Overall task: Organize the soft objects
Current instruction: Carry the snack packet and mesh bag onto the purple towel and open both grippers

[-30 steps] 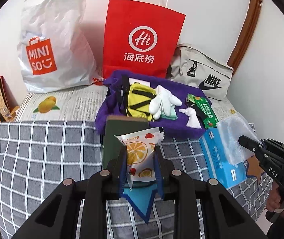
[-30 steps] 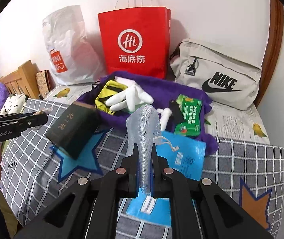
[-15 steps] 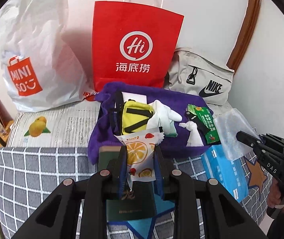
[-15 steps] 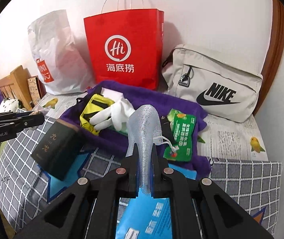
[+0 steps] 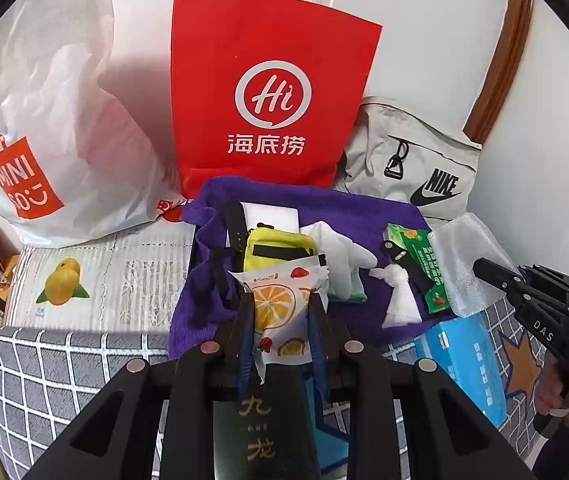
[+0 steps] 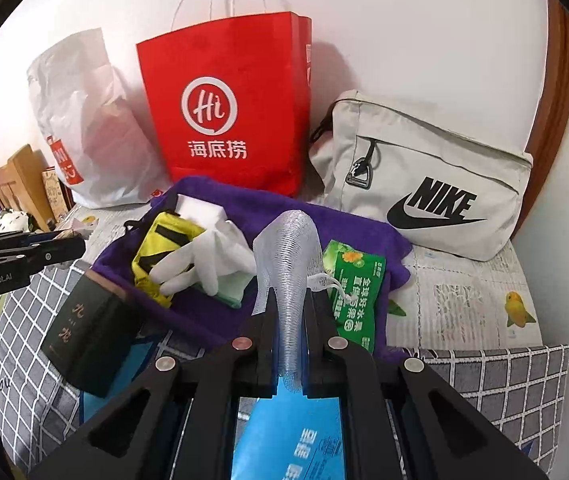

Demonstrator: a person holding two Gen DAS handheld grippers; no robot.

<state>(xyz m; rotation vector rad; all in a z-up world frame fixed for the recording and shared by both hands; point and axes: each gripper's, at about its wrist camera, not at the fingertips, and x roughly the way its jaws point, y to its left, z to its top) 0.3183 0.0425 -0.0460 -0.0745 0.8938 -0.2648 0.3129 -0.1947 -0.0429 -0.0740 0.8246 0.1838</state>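
Left wrist view: your left gripper (image 5: 282,312) is clamped on a fruit-print sachet (image 5: 284,304), a flat crinkly packet with an orange slice printed on it, held upright at 6 o'clock. Straight ahead at 12 lies the purple towel (image 5: 348,208), plush and rumpled, carrying a yellow pouch (image 5: 280,246), a white glove (image 5: 342,256) and a green packet (image 5: 420,264). A red paper bag (image 5: 272,96) stands stiff behind it. Under the fingers sits a dark green box (image 5: 260,432), rigid and square-edged. Bring the sachet over bare towel before you let go, and clear the box edge on the way in.

Right wrist view: your right gripper (image 6: 288,312) is pinched fully closed on a clear mesh bag (image 6: 288,264), thin ribbed netting that stands in a limp arch with a white drawstring at 3 o'clock. The towel sits at 12, a grey Nike bag (image 6: 424,184) at 2, a glossy blue packet (image 6: 296,436) at 6. The mesh will probably snag or cling, so lower it flat near the green packet and open wide. The bed (image 6: 504,380) below is grey checked fabric.
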